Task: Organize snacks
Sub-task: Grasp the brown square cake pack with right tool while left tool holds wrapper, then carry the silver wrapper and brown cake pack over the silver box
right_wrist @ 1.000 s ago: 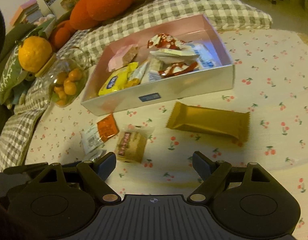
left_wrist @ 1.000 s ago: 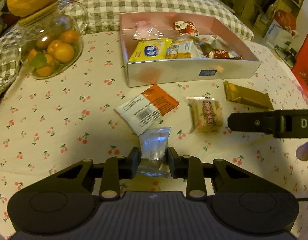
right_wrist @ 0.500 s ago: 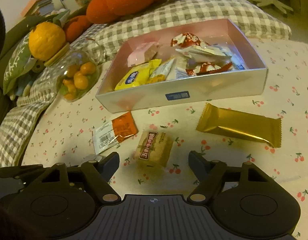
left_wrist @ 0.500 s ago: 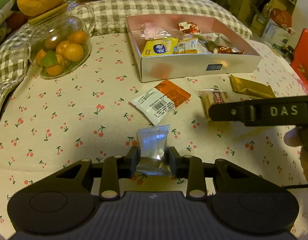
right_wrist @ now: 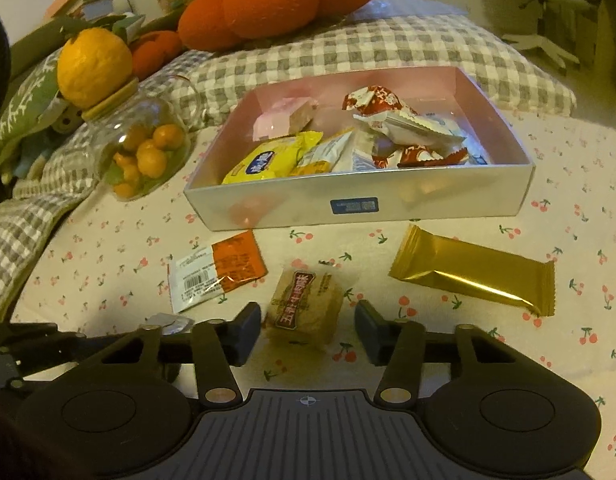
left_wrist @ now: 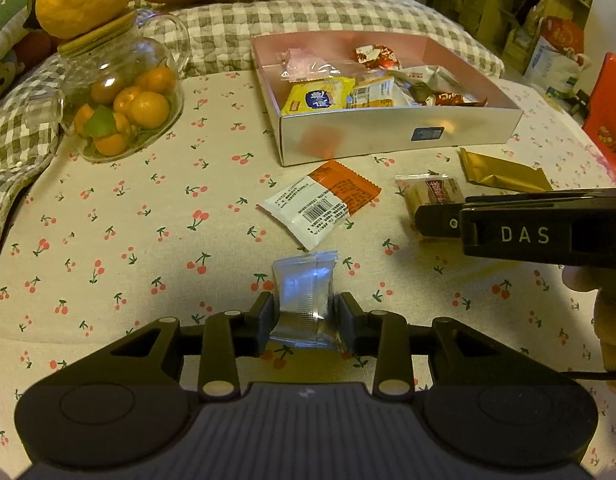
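Observation:
My left gripper (left_wrist: pixel 307 316) is shut on a silver foil packet (left_wrist: pixel 304 296), held low over the cherry-print cloth. My right gripper (right_wrist: pixel 308 328) straddles a brown wrapped cake (right_wrist: pixel 304 308). Its jaws are closing, and a thin gap still shows between each pad and the wrapper. In the left wrist view that gripper (left_wrist: pixel 428 220) reaches in from the right onto the cake (left_wrist: pixel 432 192). An orange-and-white packet (left_wrist: pixel 320 204) (right_wrist: pixel 216 270) and a gold bar (left_wrist: pixel 504 174) (right_wrist: pixel 472 276) lie loose in front of the silver box (left_wrist: pixel 388 132) (right_wrist: pixel 428 196), which holds several snacks.
A glass jar of small oranges (left_wrist: pixel 120 100) (right_wrist: pixel 144 152) stands at the left with a big yellow fruit on its lid. Checked cushions and an orange plush lie behind the box. Part of a hand (left_wrist: pixel 604 304) shows at the right edge.
The right gripper moved forward over the brown cake and its jaws narrowed around it. The left gripper kept its hold on the silver packet and barely moved.

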Available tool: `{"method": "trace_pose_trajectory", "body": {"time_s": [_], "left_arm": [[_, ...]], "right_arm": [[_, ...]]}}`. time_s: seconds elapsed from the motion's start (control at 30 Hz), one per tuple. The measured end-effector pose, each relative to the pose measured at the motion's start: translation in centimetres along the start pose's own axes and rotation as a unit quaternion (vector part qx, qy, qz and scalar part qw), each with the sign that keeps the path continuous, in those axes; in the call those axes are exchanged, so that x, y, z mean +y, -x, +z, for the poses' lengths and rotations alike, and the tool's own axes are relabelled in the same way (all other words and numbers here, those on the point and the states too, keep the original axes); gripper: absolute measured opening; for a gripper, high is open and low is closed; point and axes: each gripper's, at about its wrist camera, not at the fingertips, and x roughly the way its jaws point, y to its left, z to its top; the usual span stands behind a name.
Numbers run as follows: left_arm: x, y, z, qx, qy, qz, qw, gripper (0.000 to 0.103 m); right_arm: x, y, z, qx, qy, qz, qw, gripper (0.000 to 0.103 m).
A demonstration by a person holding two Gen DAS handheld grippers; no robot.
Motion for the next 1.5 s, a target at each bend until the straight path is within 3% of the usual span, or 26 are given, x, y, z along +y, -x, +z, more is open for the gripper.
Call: {"method": "trace_pose_trajectory", "body": {"time_s": [0.17, 1.03, 1.5], "left_arm": [[0.0, 0.0, 0.1, 0.002, 0.002, 0.003, 1.0000, 0.032], [-0.2, 0.4, 1.4, 0.006, 0.053, -0.008, 0.9985, 0.027], [-0.6, 0.9, 2.9, -0.012, 0.083, -0.015, 0.9963, 0.026]], "right_arm": [[0.1, 0.1, 0.1, 0.009, 0.003, 0.001, 1.000, 0.036], [-3.1, 2.0, 1.1, 0.074, -0.105, 0.025, 0.991, 0.035], [-5.7, 3.9, 2.3, 0.060, -0.158, 0.037, 0.985, 0.035]]}}
